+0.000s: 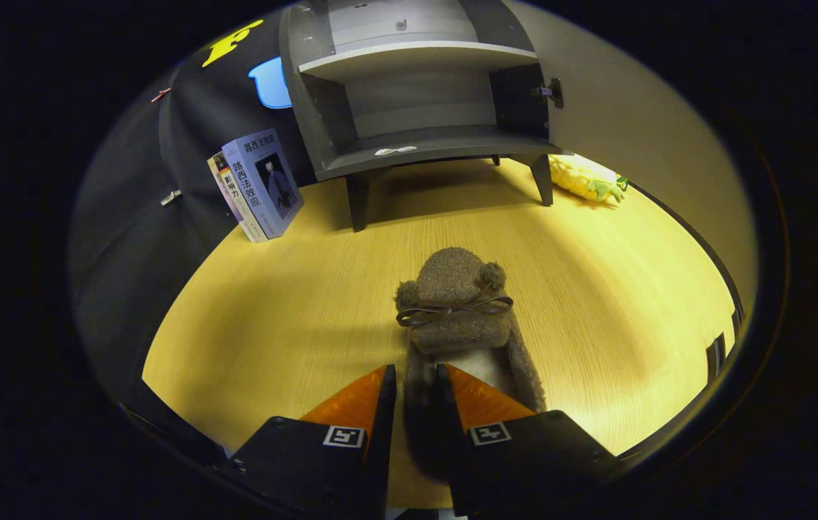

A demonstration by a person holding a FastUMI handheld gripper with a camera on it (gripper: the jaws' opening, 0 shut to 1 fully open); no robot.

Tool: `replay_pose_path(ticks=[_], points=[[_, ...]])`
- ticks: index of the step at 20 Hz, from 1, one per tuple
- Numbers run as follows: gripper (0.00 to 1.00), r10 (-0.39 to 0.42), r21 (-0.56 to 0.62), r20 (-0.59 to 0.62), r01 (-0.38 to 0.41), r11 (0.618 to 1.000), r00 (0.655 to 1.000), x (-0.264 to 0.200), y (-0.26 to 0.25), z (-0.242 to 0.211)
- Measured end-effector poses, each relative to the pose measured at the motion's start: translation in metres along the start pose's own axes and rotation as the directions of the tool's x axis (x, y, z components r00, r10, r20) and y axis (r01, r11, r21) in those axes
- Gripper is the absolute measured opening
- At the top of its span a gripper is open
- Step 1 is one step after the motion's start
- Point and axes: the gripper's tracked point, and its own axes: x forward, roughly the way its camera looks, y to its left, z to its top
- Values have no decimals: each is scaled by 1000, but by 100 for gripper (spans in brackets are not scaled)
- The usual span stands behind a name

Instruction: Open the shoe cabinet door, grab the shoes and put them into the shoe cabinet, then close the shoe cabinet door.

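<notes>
A brown fuzzy shoe (pixel 456 307) with a thin bow and two pom-poms points away from me over the wooden tabletop (pixel 293 318). Its left side wall runs back between my two fingers, and my gripper (pixel 416 377) is shut on that wall near the heel. Beyond the shoe stands the dark grey shoe cabinet (pixel 416 108) on short legs. Its door (pixel 524 90) is swung open to the right, showing a pale upper shelf and a lower shelf with a small white mark on it.
A couple of books (pixel 258 184) lean upright left of the cabinet against the black cloth wall. A yellow pineapple-like plush toy (pixel 585 178) lies right of the cabinet's leg. Bare wooden tabletop spreads between the shoe and the cabinet.
</notes>
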Motion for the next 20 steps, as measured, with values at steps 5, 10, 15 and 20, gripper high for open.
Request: replay_pose_path(ticks=[5,10,15,20], points=[[34,-13,-13,4,13,1000,1000,17,-2,7],[34,-24,-21,12,24,1000,1000,41,1,19],[34,-52,-54,12,52,997,999,59,0,28],[10,-61,-60,-1,61,996,998,61,-3,30]])
